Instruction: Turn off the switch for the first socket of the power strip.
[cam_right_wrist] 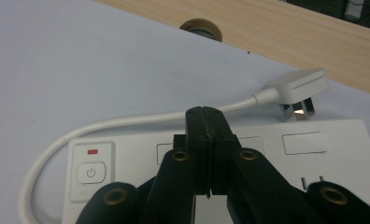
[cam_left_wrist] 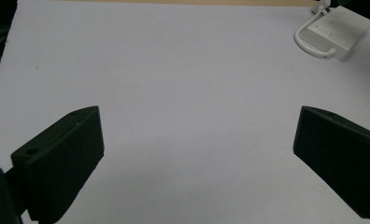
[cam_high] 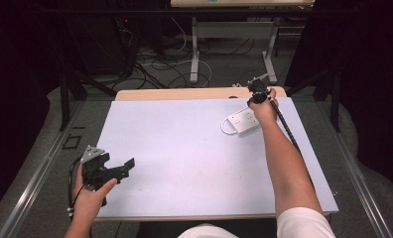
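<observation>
**White desk, power strip at far right**

A white sheet (cam_high: 184,148) covers the desk. The power strip (cam_high: 243,122) lies near its far right corner, plug (cam_right_wrist: 299,88) beside it. Above it, the right gripper (cam_right_wrist: 206,122) is closed, empty. At the near left corner, the left gripper (cam_high: 119,167) is wide open, empty.

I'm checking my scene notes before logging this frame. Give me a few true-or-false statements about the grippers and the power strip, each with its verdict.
1. The left gripper is open over bare white table. True.
2. The right gripper has its jaws spread wide. False: they are pressed together above the power strip.
3. The power strip's plug lies loose on the table. True.
4. The power strip sits beside the left gripper. False: it lies at the far right of the table, under the right gripper.
5. The strip has a power button. True.
</observation>
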A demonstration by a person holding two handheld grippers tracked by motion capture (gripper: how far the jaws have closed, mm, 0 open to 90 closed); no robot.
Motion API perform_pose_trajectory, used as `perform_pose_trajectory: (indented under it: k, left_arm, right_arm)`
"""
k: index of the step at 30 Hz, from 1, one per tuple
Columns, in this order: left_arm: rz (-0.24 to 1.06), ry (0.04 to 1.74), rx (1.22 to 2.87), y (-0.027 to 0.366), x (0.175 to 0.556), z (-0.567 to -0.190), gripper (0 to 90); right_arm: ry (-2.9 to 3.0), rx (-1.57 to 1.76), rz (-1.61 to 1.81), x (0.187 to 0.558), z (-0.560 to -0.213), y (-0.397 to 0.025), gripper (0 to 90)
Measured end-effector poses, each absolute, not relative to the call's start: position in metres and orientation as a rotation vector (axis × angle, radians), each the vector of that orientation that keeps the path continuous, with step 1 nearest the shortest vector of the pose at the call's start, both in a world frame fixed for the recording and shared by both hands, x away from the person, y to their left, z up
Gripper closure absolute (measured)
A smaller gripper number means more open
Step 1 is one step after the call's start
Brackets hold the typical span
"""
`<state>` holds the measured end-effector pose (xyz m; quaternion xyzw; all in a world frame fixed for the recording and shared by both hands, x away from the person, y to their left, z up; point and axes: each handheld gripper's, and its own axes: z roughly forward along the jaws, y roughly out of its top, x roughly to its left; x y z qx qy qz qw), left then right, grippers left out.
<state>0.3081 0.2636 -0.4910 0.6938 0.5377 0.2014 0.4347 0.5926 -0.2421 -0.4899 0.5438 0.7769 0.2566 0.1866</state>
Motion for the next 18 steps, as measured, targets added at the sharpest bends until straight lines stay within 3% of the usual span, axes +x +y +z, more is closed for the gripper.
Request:
perform_pose_trajectory:
  k: [18]
  left_arm:
    - [0.496,1.332,1.739,0.263,0.309,-0.493,1.7]
  right_arm:
    - [2.202,1.584,0.663,0.595,-0.507,-0.237,90.0]
